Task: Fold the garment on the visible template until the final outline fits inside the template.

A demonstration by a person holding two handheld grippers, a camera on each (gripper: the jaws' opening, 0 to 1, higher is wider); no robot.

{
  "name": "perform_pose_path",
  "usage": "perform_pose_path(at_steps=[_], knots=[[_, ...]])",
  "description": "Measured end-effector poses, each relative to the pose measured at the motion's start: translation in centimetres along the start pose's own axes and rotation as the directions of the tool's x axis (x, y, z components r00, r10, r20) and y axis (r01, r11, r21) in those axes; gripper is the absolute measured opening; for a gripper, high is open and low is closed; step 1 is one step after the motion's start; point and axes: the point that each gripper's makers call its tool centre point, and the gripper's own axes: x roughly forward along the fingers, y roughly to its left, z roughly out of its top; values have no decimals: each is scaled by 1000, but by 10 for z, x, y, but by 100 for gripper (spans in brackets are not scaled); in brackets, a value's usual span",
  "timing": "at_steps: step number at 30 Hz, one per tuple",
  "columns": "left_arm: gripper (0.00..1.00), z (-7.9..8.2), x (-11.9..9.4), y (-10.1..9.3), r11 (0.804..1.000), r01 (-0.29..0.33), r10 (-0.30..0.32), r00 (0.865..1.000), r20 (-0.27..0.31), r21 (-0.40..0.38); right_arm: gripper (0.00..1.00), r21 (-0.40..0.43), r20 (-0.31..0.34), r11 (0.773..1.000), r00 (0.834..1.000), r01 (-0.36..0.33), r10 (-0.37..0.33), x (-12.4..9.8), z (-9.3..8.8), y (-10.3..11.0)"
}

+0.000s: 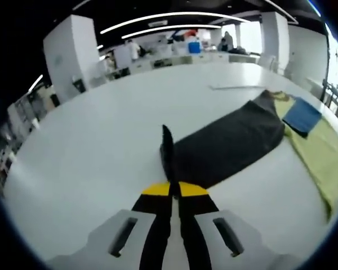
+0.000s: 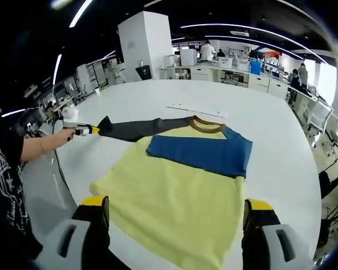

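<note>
Dark sleeve point(image 1: 225, 143) cuff pinched in my left gripper point(image 1: 173, 188), stretched over white table point(image 1: 101, 140), my right gripper point(image 2: 177, 216) spread wide above yellow shirt point(image 2: 174, 202)

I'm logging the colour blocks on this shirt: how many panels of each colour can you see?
Yellow body: 1
Blue chest panel: 1
Dark grey sleeve: 1, pinched at its cuff by the left gripper
Brown collar: 1
Total: 4

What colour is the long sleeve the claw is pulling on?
The sleeve is dark grey, nearly black; the left claw pinches its end. It shows best in the left gripper view.
</note>
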Motion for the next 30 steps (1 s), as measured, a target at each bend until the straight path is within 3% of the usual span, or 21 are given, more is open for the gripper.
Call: perform_pose_path(at_steps=[17, 30], knots=[[0, 52, 2, -44, 992, 88, -96, 992, 84, 89, 99, -8, 12, 1000, 1000, -19, 19, -2, 3, 1], [0, 90, 3, -93, 973, 184, -203, 970, 131, 140, 99, -19, 13, 999, 999, -29, 29, -4, 1, 3]])
